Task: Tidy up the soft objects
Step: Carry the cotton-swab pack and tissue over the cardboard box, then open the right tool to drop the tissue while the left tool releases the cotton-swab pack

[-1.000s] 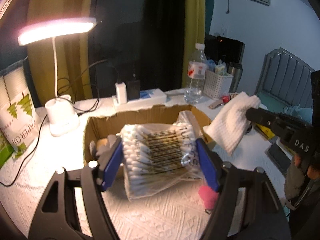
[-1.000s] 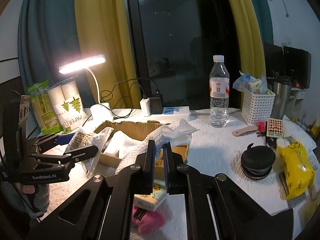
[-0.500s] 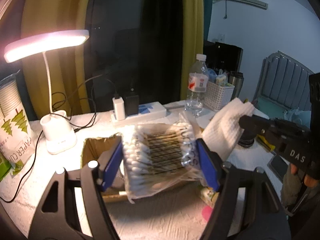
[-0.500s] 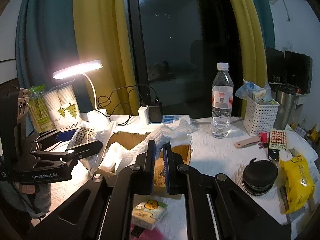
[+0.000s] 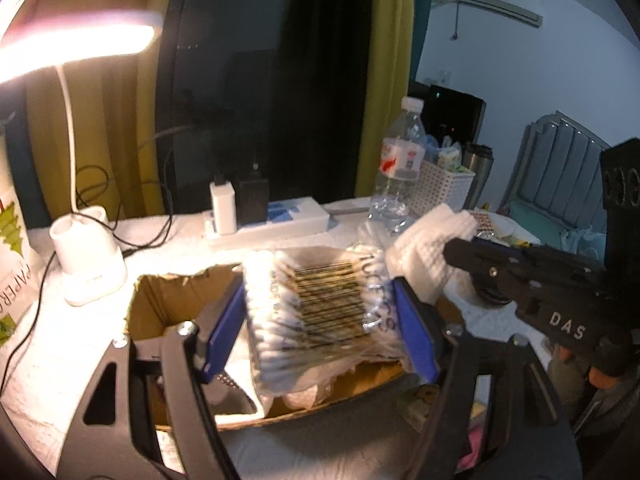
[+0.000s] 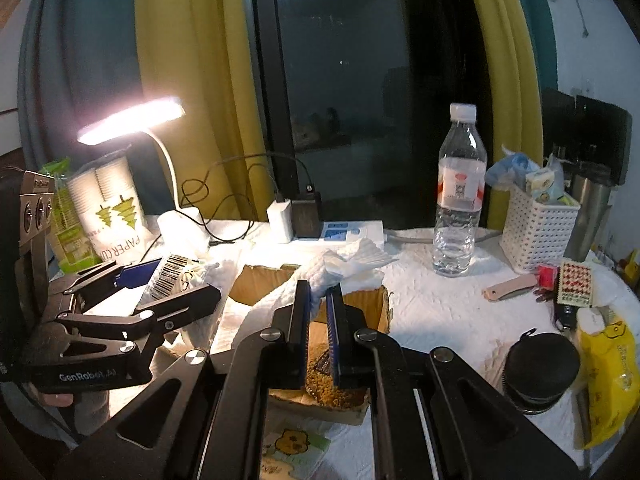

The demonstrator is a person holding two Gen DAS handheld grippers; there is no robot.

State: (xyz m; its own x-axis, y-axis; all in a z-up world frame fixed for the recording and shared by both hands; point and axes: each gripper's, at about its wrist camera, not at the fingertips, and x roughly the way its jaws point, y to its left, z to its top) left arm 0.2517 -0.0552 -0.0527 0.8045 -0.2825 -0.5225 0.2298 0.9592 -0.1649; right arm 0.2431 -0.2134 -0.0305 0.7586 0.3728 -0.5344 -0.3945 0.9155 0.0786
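Observation:
A clear bag of cotton swabs [image 5: 316, 280] sits between the blue pads of my left gripper [image 5: 320, 320], which is shut on it above the open cardboard box [image 5: 176, 300]. In the right wrist view the same bag [image 6: 170, 274] shows its barcode in the left gripper [image 6: 188, 284]. My right gripper [image 6: 318, 300] is shut on a white textured cloth [image 6: 340, 264] that drapes over the box [image 6: 368, 304]. From the left wrist view the cloth [image 5: 428, 248] hangs from the right gripper [image 5: 450, 254], just right of the bag. White cloth and other soft items lie inside the box.
A lit desk lamp [image 6: 132, 120], a paper cup pack [image 6: 112, 208] and a power strip [image 6: 344, 232] stand behind the box. To the right are a water bottle [image 6: 460, 200], a white basket [image 6: 536, 232], a black round item [image 6: 540, 368] and a yellow packet [image 6: 608, 376]. A tissue pack [image 6: 292, 444] lies in front.
Both grippers have moved forward over the box with the bag and the cloth still in them. The box now sits lower and closer in both views.

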